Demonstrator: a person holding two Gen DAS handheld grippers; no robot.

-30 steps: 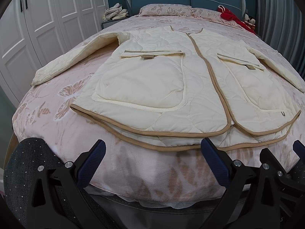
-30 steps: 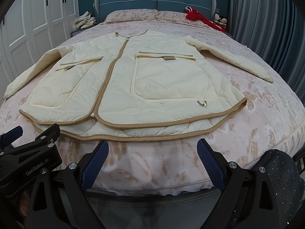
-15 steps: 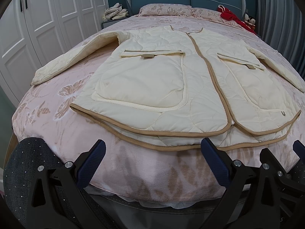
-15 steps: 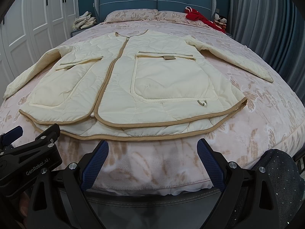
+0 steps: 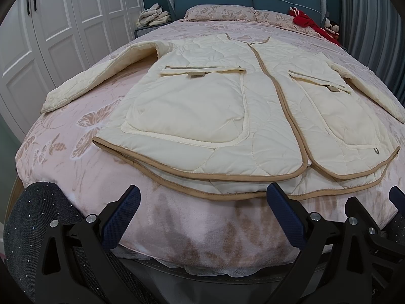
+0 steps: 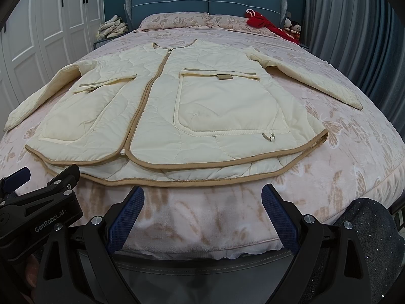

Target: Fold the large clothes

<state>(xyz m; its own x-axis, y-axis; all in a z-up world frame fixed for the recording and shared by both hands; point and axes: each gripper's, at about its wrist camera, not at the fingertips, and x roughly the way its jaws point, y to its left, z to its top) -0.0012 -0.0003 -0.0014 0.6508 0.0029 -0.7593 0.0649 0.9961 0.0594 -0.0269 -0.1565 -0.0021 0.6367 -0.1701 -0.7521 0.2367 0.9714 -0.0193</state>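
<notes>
A cream quilted jacket (image 5: 227, 106) with tan trim lies flat, front up, on the pink bed, sleeves spread to both sides; it also shows in the right wrist view (image 6: 192, 106). Its hem is near the foot of the bed. My left gripper (image 5: 202, 202) is open and empty, just short of the hem by the left front panel. My right gripper (image 6: 202, 202) is open and empty, just short of the hem by the right front panel. The left gripper also shows at the lower left of the right wrist view (image 6: 15, 179).
The pink patterned bedspread (image 5: 63, 147) covers the bed. Pillows (image 6: 174, 20) and a red garment (image 6: 263, 22) lie at the blue headboard. White wardrobes (image 5: 50, 25) stand left, a grey curtain (image 6: 354, 38) right. Folded cloths (image 5: 154, 16) sit on a nightstand.
</notes>
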